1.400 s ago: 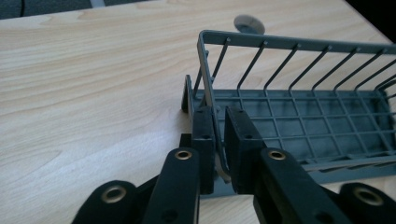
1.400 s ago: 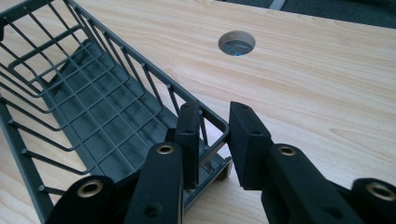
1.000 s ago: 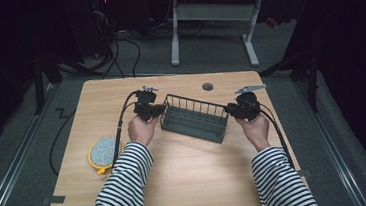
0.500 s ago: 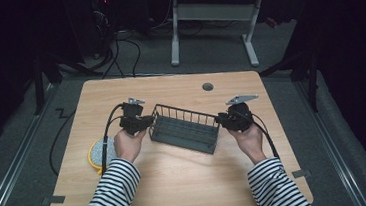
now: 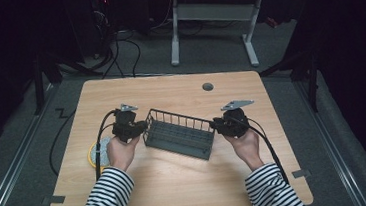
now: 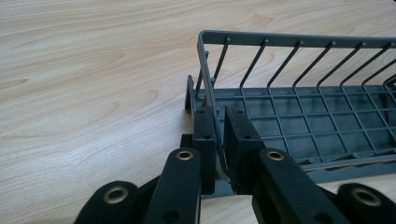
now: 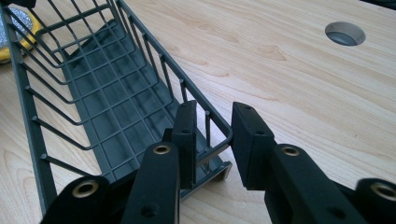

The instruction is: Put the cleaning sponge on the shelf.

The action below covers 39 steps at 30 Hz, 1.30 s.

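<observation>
We find the wire basket (image 5: 179,134) shifted nearer the person on the table (image 5: 188,183), left gripper (image 6: 218,140) clamped on its end rim, right gripper (image 7: 212,140) standing apart (jaws just eased), suggesting release.

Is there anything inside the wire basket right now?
The wire basket looks empty: the gripper views show bare grid floor along its length. The corners next to the left gripper and right gripper are covered by the jaws.

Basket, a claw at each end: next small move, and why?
Probably open the left claw: it is clamped on the basket at its end rim, while the right claw straddles the other end with a gap, and the basket looks set down on the table.
</observation>
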Each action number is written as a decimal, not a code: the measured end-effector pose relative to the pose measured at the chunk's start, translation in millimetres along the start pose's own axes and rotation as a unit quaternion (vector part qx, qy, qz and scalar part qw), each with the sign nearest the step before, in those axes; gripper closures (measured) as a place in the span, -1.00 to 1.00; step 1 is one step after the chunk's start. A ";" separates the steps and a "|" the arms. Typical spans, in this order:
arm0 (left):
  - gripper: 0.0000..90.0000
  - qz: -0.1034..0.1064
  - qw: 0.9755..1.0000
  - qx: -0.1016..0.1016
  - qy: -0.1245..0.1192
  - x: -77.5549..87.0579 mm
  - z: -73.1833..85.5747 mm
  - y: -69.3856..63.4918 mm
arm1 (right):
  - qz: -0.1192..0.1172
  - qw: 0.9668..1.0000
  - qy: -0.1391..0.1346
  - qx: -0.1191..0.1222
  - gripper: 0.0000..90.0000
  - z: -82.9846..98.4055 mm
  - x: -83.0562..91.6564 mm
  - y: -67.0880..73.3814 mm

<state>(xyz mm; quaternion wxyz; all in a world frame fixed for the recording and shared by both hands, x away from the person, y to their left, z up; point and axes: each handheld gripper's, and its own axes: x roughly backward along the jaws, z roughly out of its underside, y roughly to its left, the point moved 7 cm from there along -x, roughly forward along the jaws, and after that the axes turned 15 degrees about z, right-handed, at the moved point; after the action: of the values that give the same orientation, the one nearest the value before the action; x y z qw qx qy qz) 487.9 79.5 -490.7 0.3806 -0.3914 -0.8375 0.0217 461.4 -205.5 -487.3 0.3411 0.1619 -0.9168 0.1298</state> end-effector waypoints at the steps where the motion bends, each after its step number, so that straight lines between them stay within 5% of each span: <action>1: 0.86 -0.002 1.000 -0.002 0.000 0.5 0.5 -0.2 | 0.000 1.000 0.000 0.000 0.61 0.0 0.2 0.9; 7: 0.80 -0.002 1.000 0.002 -0.003 2.4 1.8 -0.1 | 0.002 1.000 -0.004 -0.012 0.29 1.3 -0.3 0.5; 14: -0.04 0.011 1.000 0.003 -0.018 9.3 3.1 2.4 | -0.011 0.998 -0.016 -0.058 -0.03 8.5 8.4 -9.2; 22: -0.33 0.013 0.998 0.000 -0.056 37.0 6.2 0.2 | -0.003 0.997 -0.054 -0.056 -0.02 10.4 36.3 -16.1; 27: -0.39 0.006 0.998 -0.010 -0.065 53.7 9.6 -0.7 | 0.013 0.997 -0.055 -0.061 -0.01 28.0 44.5 -24.2; 39: -0.39 -0.027 0.997 0.012 -0.068 86.9 51.1 17.6 | 0.051 0.993 -0.013 -0.105 0.12 107.6 38.5 -56.0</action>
<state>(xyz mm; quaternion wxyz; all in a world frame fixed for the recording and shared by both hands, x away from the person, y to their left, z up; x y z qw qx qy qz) 430.7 163.5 -478.9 0.3277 -0.3620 -0.8713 0.0482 392.7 -302.1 -533.4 0.3368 0.0802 -0.9369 0.0478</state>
